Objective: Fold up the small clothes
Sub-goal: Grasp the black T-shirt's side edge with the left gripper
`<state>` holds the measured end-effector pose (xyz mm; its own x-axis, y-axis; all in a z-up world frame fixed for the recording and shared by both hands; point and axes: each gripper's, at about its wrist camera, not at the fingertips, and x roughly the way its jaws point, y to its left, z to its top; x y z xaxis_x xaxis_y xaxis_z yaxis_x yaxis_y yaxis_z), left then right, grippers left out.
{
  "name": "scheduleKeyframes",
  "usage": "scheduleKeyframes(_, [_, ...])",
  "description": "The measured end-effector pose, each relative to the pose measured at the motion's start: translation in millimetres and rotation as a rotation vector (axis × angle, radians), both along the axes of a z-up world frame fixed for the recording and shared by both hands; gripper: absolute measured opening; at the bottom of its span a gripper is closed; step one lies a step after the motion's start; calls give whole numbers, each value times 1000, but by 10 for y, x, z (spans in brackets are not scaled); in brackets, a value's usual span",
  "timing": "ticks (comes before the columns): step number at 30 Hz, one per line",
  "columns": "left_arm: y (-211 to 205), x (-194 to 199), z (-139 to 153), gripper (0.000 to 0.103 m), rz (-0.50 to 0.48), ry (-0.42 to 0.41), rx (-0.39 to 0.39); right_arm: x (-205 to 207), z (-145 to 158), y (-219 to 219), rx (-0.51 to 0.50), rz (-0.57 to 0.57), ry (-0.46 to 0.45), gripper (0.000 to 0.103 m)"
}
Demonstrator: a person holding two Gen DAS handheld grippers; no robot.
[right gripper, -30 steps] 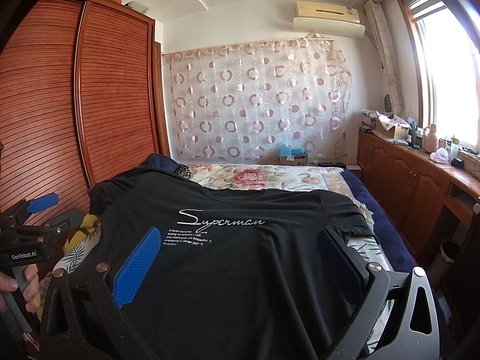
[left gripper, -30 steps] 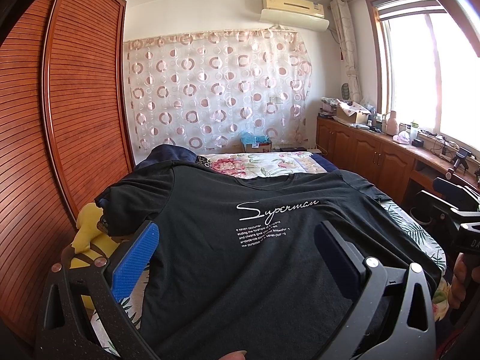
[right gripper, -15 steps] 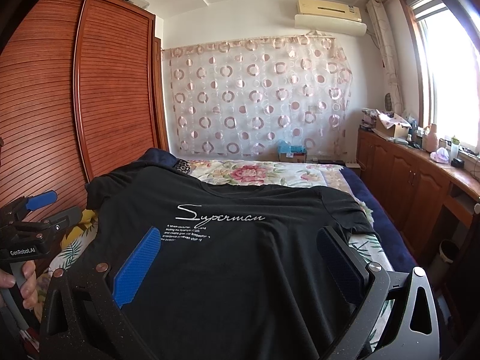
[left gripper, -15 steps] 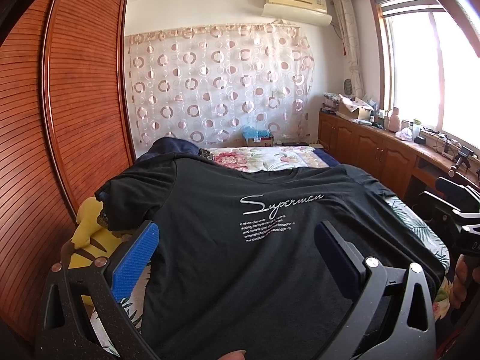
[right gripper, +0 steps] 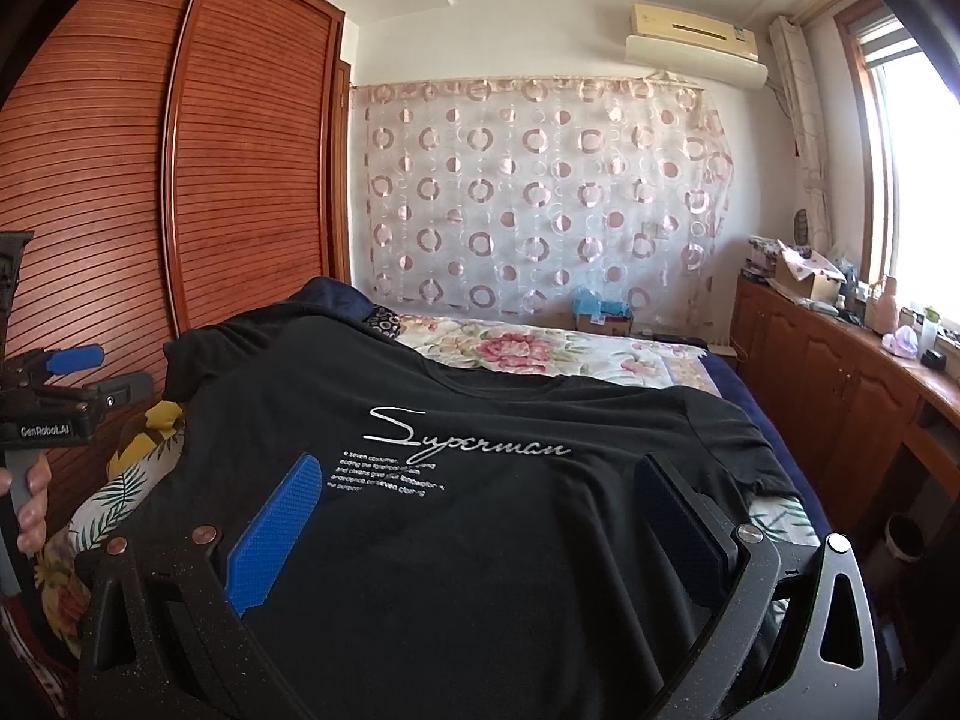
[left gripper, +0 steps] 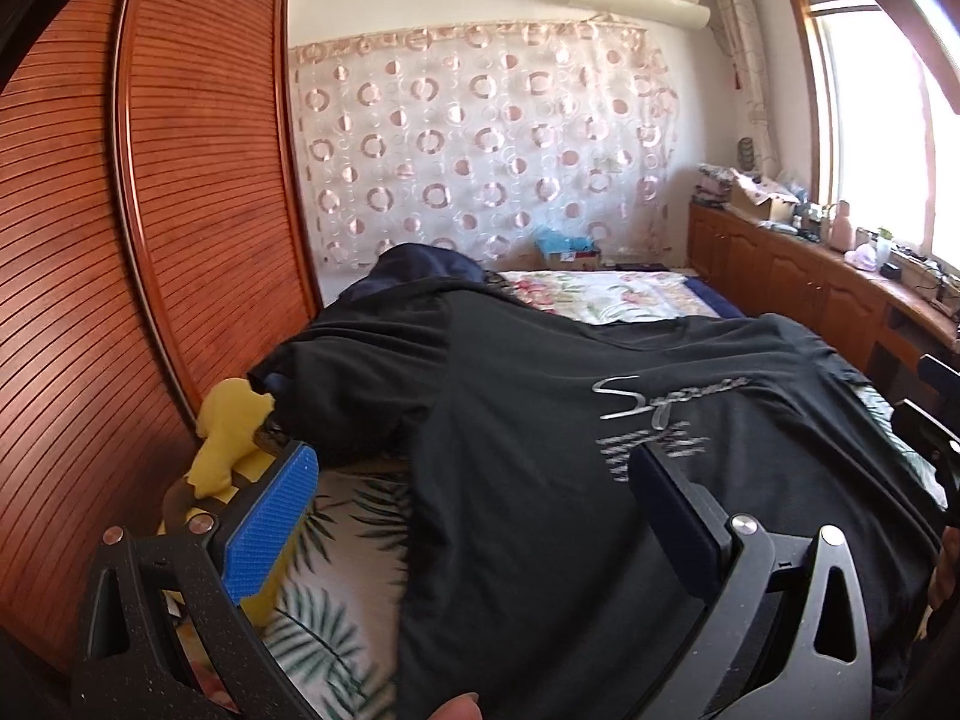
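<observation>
A black T-shirt point(left gripper: 540, 480) with white "Superman" print lies spread face up on the bed; it also shows in the right wrist view point(right gripper: 480, 510). My left gripper point(left gripper: 474, 468) is open and empty, hovering over the shirt's left side near its left sleeve point(left gripper: 360, 384). My right gripper point(right gripper: 480, 480) is open and empty above the shirt's lower middle. The left gripper's body shows at the left edge of the right wrist view point(right gripper: 54, 414), held by a hand.
The bed point(right gripper: 570, 354) has floral and leaf-print sheets. A yellow plush toy point(left gripper: 228, 444) lies by the wooden wardrobe point(left gripper: 150, 240) on the left. A dark blue pillow point(left gripper: 420, 264) lies at the head. Wooden cabinets point(right gripper: 840, 396) with clutter run along the right under the window.
The left gripper's view has swung left, now over the shirt's left edge and sleeve. The right gripper has barely moved. The shirt lies as before.
</observation>
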<state>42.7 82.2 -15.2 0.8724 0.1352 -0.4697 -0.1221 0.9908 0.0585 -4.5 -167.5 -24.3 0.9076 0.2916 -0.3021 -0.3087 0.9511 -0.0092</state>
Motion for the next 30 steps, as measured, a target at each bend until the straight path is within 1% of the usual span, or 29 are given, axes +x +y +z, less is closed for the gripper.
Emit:
scheduleKeyframes(4, [227,121,-9,103,8,25,-8,139,-16,66,0,29,10,103])
scheduleKeyframes(9, [525,220,33,103,-3,27,-49,278,-27,112,-3,88,43,103])
scheduleKeyframes(12, [680,340,53,98,-34,33,-83,344,-21,98,-15,116,46,103])
scheduleKeyframes(13, [729,399,44,95,-37,46,-94,372,-16,91,-22,122,42,103])
scheduleKeyframes(14, [783,467,32,88,-34,59,-98,411,-2,90,-38,129,38,103])
scheduleKeyframes(18, [977,677,25,82,-18,70,-86,523,60,53,-55,148,19,103])
scheduleKeyframes(19, [1031,732,20,78,-12,75,-77,551,80,41,-57,150,16,103])
scheduleKeyframes(21, [1132,845,-4,68,-7,96,-73,577,84,57,-54,154,4,103])
scheduleKeyframes(22, [1182,893,-17,55,-11,109,-85,576,83,52,-52,155,-1,103])
scheduleKeyframes(23, [1246,951,-31,47,-13,128,-104,595,79,56,-51,158,-4,103])
scheduleKeyframes(24, [1283,992,-39,46,-14,144,-115,604,72,46,-50,161,-4,103])
scheduleKeyframes(25, [1316,1042,-48,42,-18,159,-128,618,54,22,-51,164,1,103])
scheduleKeyframes(27, [1347,1129,-75,40,-29,191,-147,638,14,80,-58,169,3,103])
scheduleKeyframes(29, [1353,1214,-106,39,-20,231,-136,677,-25,92,-69,172,14,103])
scheduleKeyframes(30, [1349,1242,-114,37,-16,246,-128,697,-41,98,-74,173,21,103])
